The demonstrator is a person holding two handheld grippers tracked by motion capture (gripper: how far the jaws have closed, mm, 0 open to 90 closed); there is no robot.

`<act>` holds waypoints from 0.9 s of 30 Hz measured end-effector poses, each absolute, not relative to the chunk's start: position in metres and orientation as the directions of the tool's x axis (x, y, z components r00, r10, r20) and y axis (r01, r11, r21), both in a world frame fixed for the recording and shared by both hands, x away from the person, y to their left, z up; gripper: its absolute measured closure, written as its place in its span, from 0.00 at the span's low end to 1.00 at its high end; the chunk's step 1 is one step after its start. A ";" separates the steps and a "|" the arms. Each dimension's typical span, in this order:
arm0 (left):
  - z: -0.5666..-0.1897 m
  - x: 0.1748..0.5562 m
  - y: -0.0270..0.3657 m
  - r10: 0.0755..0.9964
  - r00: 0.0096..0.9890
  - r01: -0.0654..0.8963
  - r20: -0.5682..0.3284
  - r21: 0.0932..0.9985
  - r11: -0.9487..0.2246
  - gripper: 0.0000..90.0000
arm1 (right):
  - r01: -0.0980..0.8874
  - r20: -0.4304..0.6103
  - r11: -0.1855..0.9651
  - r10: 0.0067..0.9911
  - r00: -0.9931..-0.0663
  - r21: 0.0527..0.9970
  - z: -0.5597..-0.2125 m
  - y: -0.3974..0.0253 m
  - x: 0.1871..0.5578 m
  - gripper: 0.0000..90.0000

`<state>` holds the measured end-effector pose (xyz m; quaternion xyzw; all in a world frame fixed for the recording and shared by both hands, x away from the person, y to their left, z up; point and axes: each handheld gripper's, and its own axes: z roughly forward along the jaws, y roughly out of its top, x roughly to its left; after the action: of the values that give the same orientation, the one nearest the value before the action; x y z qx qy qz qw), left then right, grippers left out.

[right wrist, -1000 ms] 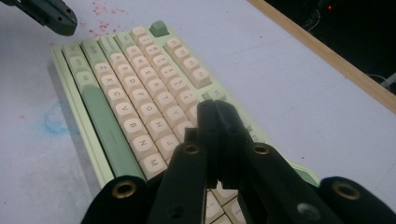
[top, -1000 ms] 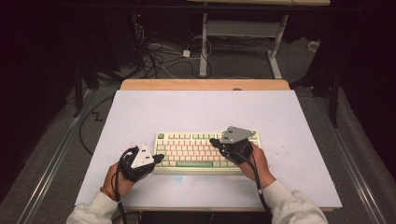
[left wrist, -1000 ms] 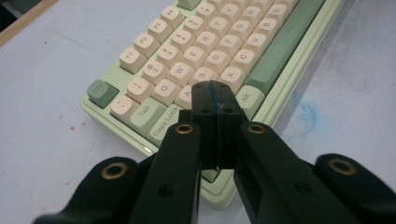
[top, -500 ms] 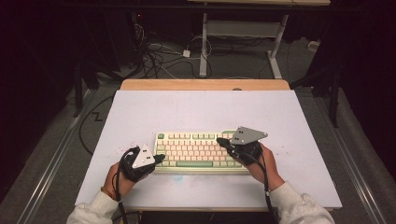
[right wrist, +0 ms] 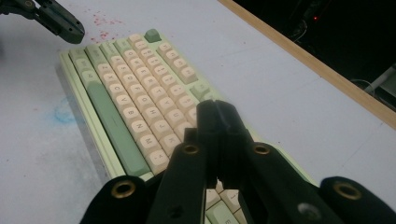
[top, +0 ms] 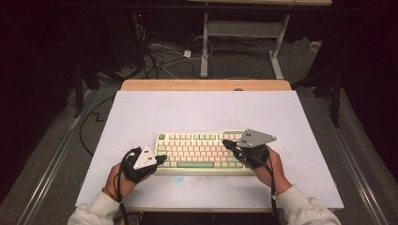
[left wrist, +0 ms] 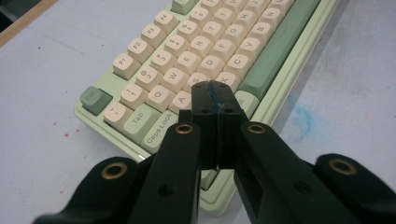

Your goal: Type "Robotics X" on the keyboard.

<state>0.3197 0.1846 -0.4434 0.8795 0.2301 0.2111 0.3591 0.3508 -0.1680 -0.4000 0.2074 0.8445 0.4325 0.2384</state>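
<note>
We see wide bare table (top: 202, 112) beyond the keyboard (top: 202, 151), open right to the far wooden edge (top: 206, 85), and clear strips left and right of it. The keyboard is the one obstacle on the table, lying across the near middle. Our left gripper (top: 162, 158) crowds its left end and our right gripper (top: 226, 143) hangs over its right end, jaws pressed together on both. A narrow bare strip runs along the near side.
</note>
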 end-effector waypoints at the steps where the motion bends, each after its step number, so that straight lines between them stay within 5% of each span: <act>1: -0.443 0.320 0.184 0.555 0.806 0.252 0.206 0.728 -0.637 0.97 | 0.143 -0.225 0.541 0.556 -0.800 0.829 -0.400 -0.169 0.351 0.98; 27: -0.442 0.320 0.181 0.546 0.812 0.244 0.208 0.728 -0.640 0.97 | 0.139 -0.232 0.541 0.560 -0.795 0.830 -0.400 -0.182 0.342 0.91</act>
<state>0.3204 0.1814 -0.4425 0.8811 0.2240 0.2093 0.3601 0.3423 -0.1822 -0.4001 0.2072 0.8431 0.4321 0.2439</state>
